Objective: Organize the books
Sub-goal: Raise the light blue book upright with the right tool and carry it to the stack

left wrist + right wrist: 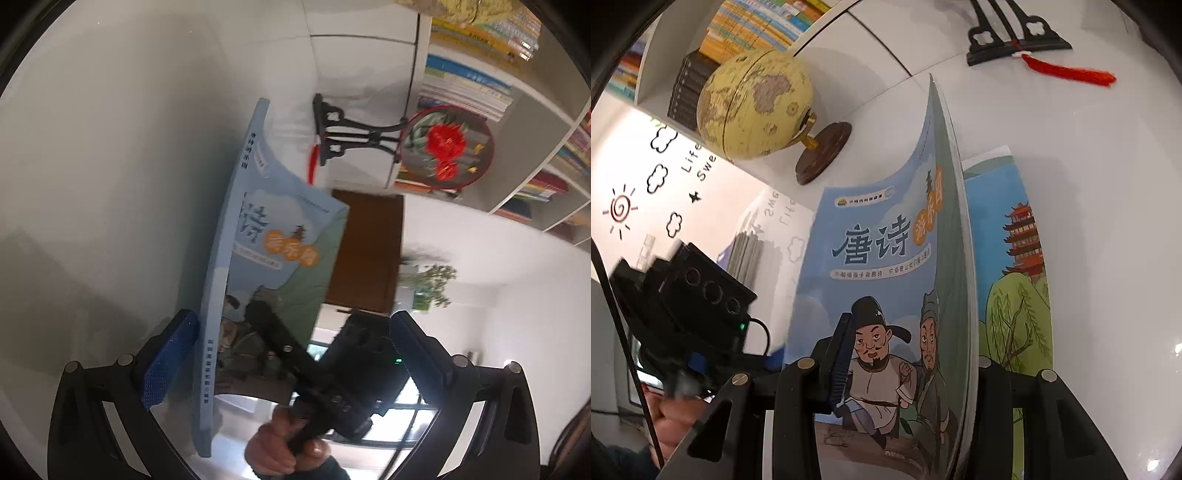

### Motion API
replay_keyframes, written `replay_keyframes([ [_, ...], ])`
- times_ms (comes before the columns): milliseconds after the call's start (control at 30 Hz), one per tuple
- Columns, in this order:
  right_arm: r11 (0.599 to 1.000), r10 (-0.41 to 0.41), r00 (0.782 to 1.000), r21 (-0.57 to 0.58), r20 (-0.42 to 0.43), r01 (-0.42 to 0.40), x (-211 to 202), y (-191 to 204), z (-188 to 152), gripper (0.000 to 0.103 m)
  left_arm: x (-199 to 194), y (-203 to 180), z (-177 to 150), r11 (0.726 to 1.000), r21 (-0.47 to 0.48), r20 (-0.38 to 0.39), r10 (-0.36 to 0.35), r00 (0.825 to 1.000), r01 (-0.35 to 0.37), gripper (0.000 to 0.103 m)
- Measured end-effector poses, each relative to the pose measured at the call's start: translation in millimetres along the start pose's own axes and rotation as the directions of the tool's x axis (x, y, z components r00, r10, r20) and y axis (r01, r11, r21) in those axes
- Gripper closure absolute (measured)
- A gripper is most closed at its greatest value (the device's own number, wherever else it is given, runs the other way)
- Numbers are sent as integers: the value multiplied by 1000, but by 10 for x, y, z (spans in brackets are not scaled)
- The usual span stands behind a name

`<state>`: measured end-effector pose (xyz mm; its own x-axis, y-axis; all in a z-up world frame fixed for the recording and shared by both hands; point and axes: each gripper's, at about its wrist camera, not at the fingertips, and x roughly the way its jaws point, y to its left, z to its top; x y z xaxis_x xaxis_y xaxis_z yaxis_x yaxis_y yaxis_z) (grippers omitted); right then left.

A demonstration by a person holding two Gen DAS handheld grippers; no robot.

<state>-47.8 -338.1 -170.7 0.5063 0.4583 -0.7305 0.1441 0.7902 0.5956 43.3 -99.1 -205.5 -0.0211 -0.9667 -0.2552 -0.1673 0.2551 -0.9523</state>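
Books are the job, and one blue book (pixel 886 280) stands clamped between the fingers of the right gripper (pixel 908 354), its illustrated cover facing the right wrist camera and its lower edge down near the white table (pixel 1108 221). A second picture book (pixel 1015 258) lies flat on the table just behind it. The left gripper (pixel 284 354) is spread wide with nothing held, its blue pad (pixel 170 358) just beside the book's spine. Farther back stand a globe (pixel 753 103), a round fan on a black stand (pixel 447 144), and shelves (pixel 524 122) of books.
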Motion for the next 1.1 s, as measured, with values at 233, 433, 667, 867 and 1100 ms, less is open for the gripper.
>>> replay_keyframes([
  [233, 999, -27, 1000, -34, -5, 27, 11, 72, 13, 61, 319, -188, -67, 981, 105, -62, 173, 983, -166, 2],
  [433, 993, -44, 999, -106, 3, 44, -96, 196, -26, 61, 317, -203, -154, 988, 104, -83, 121, 989, -113, 1],
  [667, 976, -71, 996, -202, 51, 79, -245, 492, -27, 61, 141, -448, -197, 981, 170, -70, 101, 992, -88, 1],
  [867, 962, -67, 992, -258, 104, 92, -399, 844, -41, 61, -228, -736, -284, 970, 233, -30, 81, 996, -72, 1],
  [1100, 944, -34, 989, -321, 147, 80, -437, 1494, -31, 61, -877, -976, -300, 959, 277, 48, 53, 997, -65, 1],
])
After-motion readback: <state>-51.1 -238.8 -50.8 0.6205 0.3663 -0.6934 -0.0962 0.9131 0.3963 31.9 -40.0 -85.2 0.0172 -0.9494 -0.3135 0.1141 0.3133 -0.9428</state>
